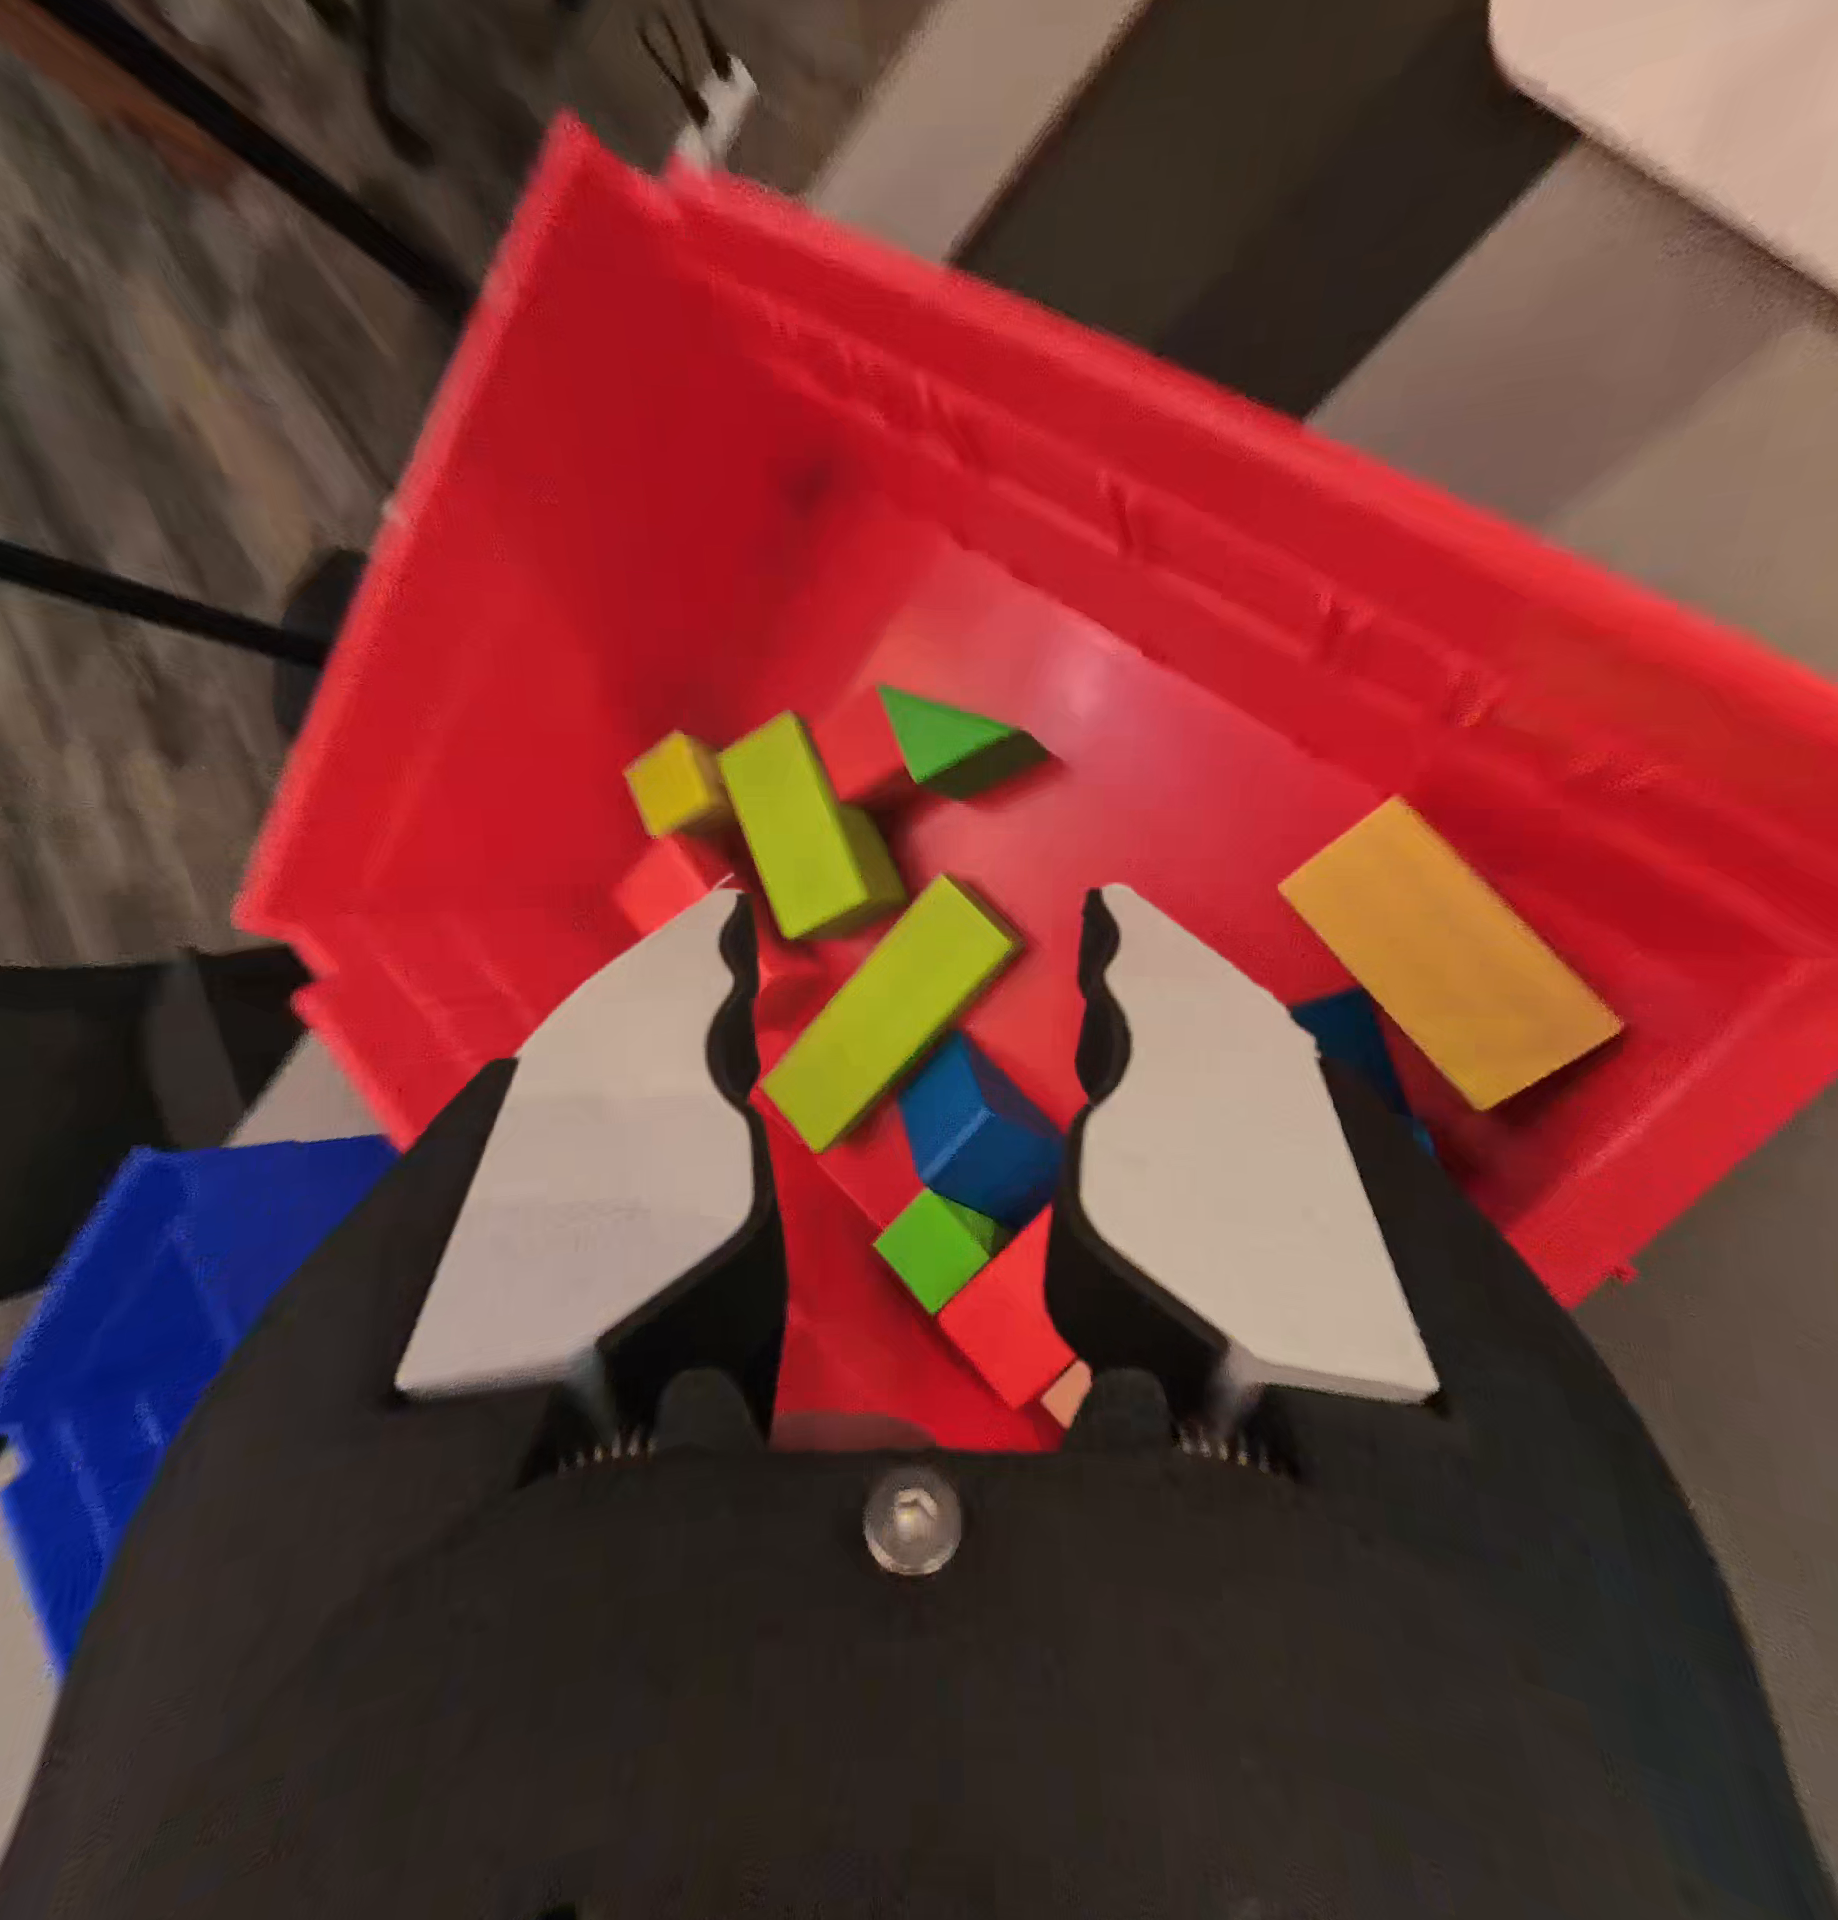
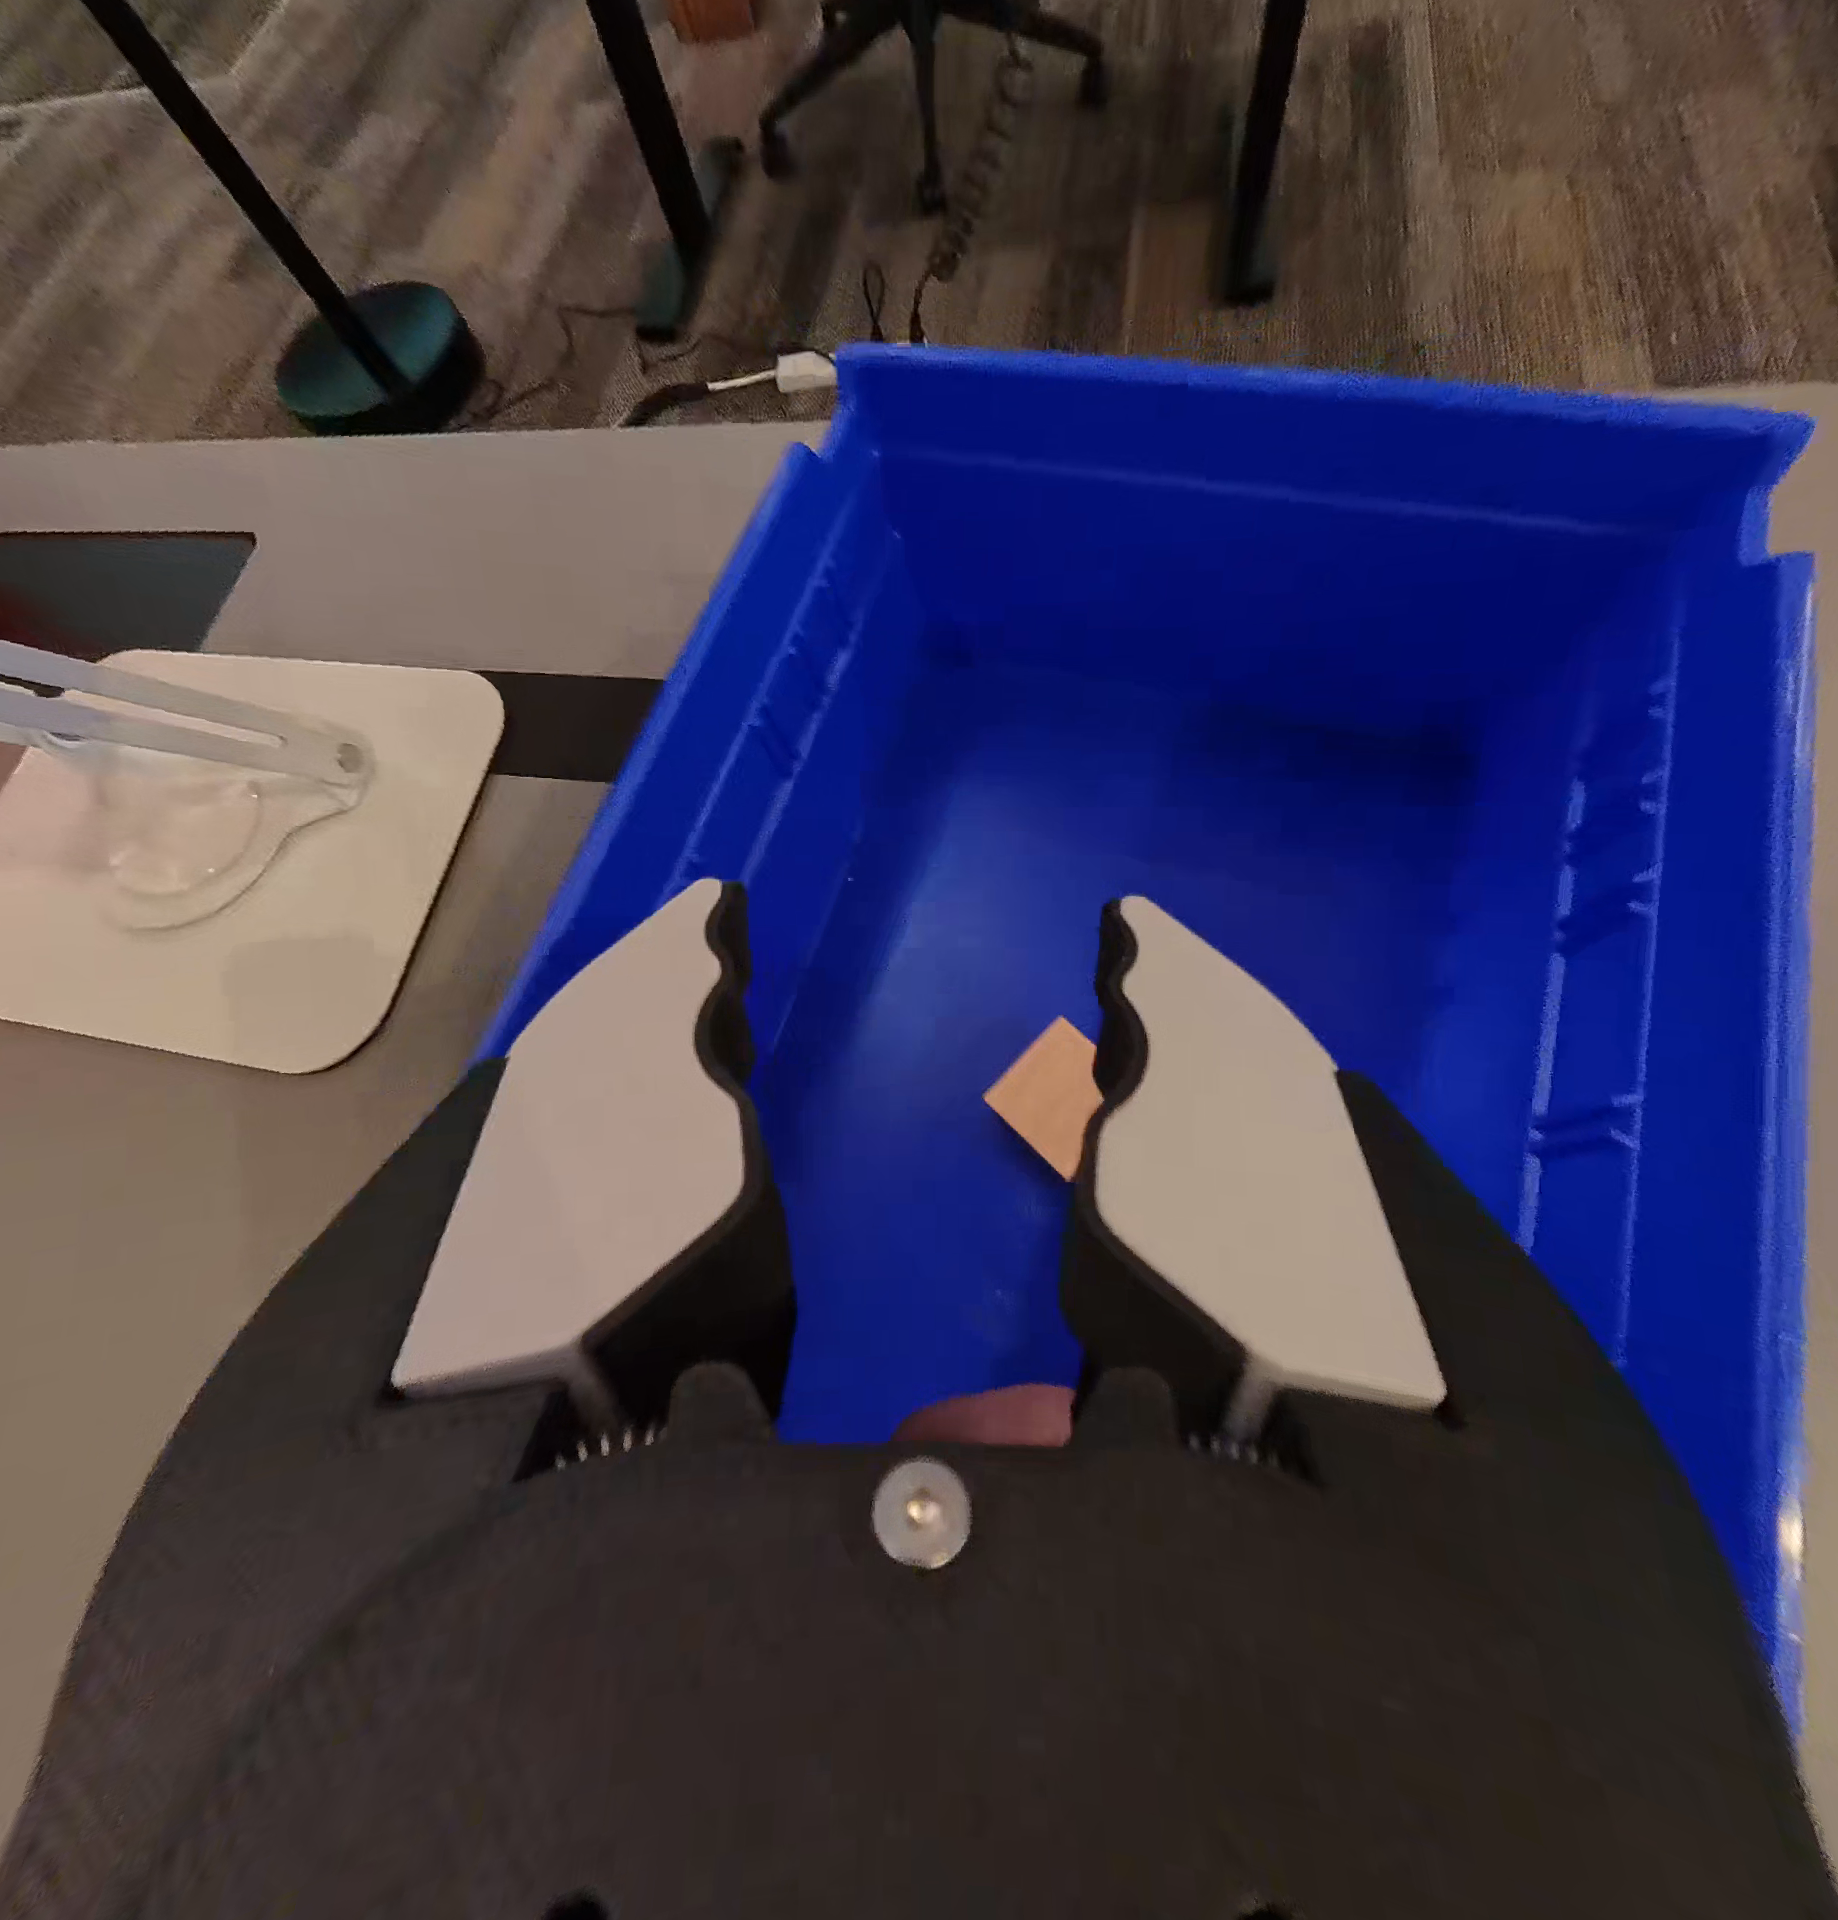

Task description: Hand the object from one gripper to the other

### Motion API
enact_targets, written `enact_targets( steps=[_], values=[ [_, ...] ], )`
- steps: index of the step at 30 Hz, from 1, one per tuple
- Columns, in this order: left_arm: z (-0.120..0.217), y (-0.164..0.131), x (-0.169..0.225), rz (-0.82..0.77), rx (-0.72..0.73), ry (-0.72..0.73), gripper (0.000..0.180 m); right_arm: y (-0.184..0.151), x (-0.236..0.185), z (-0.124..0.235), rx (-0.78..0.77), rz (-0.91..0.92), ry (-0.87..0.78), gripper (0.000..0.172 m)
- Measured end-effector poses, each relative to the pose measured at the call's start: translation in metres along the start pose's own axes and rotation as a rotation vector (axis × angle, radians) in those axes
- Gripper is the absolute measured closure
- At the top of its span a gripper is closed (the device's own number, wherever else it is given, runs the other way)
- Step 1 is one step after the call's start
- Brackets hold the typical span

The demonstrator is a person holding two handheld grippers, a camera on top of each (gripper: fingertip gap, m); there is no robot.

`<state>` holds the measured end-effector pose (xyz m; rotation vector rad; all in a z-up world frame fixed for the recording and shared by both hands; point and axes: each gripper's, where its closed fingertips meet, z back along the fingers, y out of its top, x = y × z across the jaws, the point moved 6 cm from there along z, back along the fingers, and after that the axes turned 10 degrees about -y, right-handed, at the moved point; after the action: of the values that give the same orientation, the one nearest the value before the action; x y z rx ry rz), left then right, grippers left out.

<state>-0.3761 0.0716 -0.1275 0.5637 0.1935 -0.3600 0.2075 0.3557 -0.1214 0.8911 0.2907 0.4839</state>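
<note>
Hovering over the red bin (image 1: 603, 582), the left gripper (image 1: 915, 935) has its tongs spread apart with nothing pressed between them, while below lie a lime block (image 1: 889, 1013), a blue block (image 1: 982, 1127), a green wedge (image 1: 951, 743) toward twelve o'clock and an orange block (image 1: 1450, 951) at three o'clock. Across the table (image 2: 219, 1195), the right gripper (image 2: 920, 935) also stands apart and bare above the blue bin (image 2: 1310, 644), a small tan block (image 2: 1045, 1101) lying on the bin floor just beside its three-o'clock finger (image 2: 1195, 1039), with a white pad (image 2: 271, 935) at nine o'clock.
</note>
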Motion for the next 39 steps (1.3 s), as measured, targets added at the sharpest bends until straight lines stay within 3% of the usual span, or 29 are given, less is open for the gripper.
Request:
enact_targets(
  steps=[9, 15, 20, 24, 27, 30, 32, 33, 37, 39],
  values=[
    [-0.072, -0.037, -0.008, -0.045, -0.317, -0.067, 0.132, 0.014, -0.020, 0.008, 0.067, 0.026, 0.076, 0.111],
    [-0.079, -0.035, -0.017, 0.027, -0.289, -0.134, 0.140, 0.018, -0.029, 0.011, 0.096, 0.029, 0.119, 0.113],
    [-0.079, -0.033, -0.016, -0.010, -0.305, -0.139, 0.142, 0.019, -0.037, 0.010, 0.093, 0.052, 0.134, 0.113],
    [-0.074, -0.024, -0.003, -0.030, -0.254, -0.224, 0.142, 0.021, -0.040, 0.012, 0.099, 0.061, 0.144, 0.114],
    [-0.060, -0.006, -0.002, -0.014, -0.113, -0.251, 0.180, 0.024, -0.042, 0.016, 0.114, 0.063, 0.153, 0.115],
    [-0.057, -0.013, 0.003, -0.049, -0.115, -0.287, 0.180, 0.027, -0.048, 0.021, 0.133, 0.073, 0.184, 0.113],
    [-0.061, -0.018, -0.003, -0.060, -0.217, -0.204, 0.159, 0.029, -0.051, 0.022, 0.137, 0.083, 0.189, 0.113],
    [-0.059, -0.013, -0.005, -0.058, -0.202, -0.165, 0.147, 0.030, -0.053, 0.023, 0.138, 0.087, 0.188, 0.114],
    [-0.076, -0.021, -0.003, -0.104, -0.293, -0.181, 0.144, 0.031, -0.055, 0.024, 0.144, 0.087, 0.196, 0.114],
    [-0.085, -0.017, -0.001, -0.171, -0.236, -0.173, 0.140, 0.032, -0.056, 0.025, 0.148, 0.085, 0.201, 0.115]
  ],
)
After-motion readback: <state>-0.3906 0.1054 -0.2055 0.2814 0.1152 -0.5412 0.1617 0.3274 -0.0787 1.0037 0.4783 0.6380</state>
